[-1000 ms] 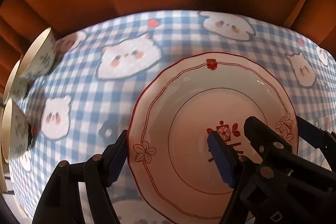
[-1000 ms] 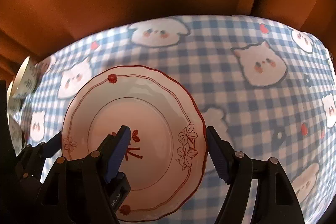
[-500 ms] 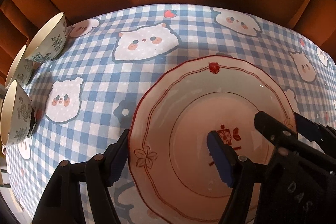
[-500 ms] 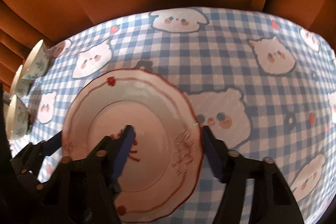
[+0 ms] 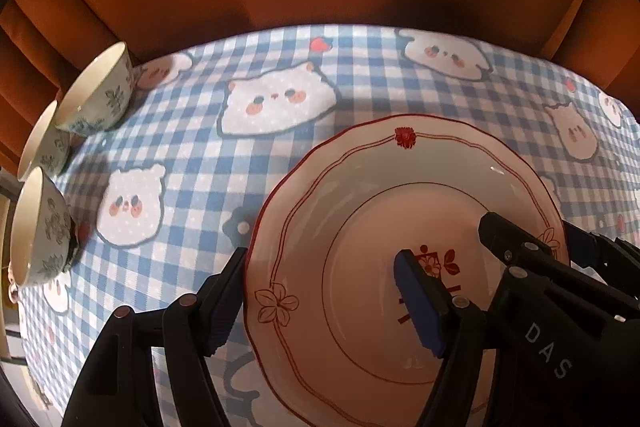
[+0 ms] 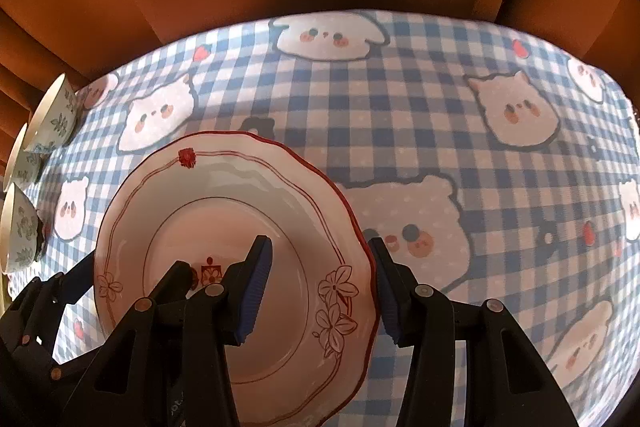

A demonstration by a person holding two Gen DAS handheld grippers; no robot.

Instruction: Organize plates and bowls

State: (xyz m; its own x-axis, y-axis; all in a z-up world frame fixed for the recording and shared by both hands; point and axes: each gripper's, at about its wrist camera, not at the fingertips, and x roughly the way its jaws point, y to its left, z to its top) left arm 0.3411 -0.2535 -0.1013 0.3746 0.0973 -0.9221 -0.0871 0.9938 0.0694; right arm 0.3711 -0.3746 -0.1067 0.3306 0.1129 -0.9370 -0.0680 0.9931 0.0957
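Astride plate [image 6: 224, 227] rim, closing fingers [image 6: 256, 283]

A scalloped ceramic plate with red line drawings [image 5: 360, 227] lies on the blue-and-white checked tablecloth with cartoon animal faces [image 5: 192, 155]. The left gripper [image 5: 320, 291] straddles the plate's left rim, one finger outside, one over the well; the right gripper [image 6: 320, 283] straddles the right rim likewise. Three leaf-patterned ceramic bowls [image 5: 96, 99] stand in a row at the cloth's far left edge, well apart from the plate.
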